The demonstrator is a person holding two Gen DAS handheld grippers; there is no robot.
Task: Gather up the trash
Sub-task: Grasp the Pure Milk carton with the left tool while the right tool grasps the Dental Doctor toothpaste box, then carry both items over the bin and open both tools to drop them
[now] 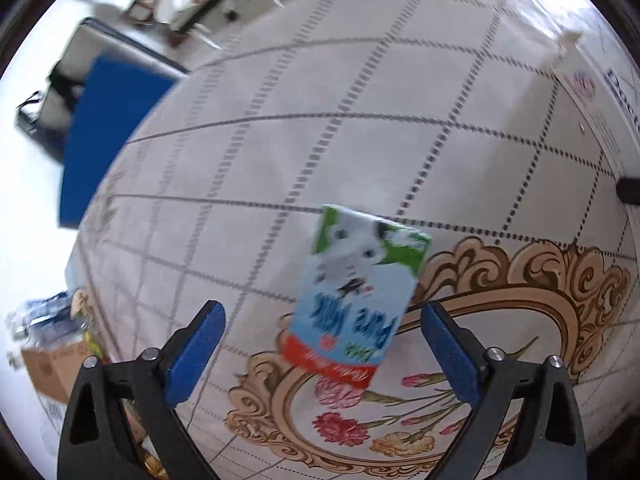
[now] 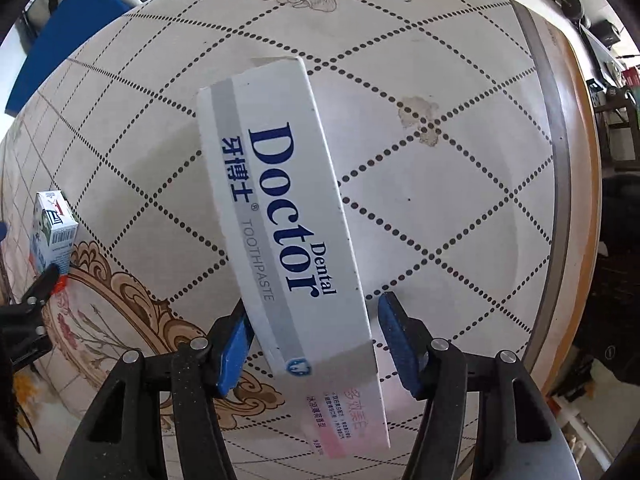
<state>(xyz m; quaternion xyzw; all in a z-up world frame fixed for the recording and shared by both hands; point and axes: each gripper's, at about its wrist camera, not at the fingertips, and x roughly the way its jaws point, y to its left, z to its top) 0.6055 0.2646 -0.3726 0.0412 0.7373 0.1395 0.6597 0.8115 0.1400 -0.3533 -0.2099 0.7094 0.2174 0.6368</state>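
A small "Pure Milk" carton (image 1: 358,292), blue, green and red, lies on the patterned tablecloth ahead of my left gripper (image 1: 320,344), which is open with the carton between and just beyond its blue pads. The carton also shows at the left of the right wrist view (image 2: 52,232). A long white "Dental Doctor" toothpaste box (image 2: 288,220) lies flat on the table between the fingers of my right gripper (image 2: 312,340). The left pad touches or nearly touches the box; the right pad stands a little off it.
The table (image 2: 460,200) has a dotted diamond pattern and floral borders, with its edge at the right. A blue chair (image 1: 104,132) stands beyond the far edge. A cardboard box with trash (image 1: 56,368) sits on the floor at lower left.
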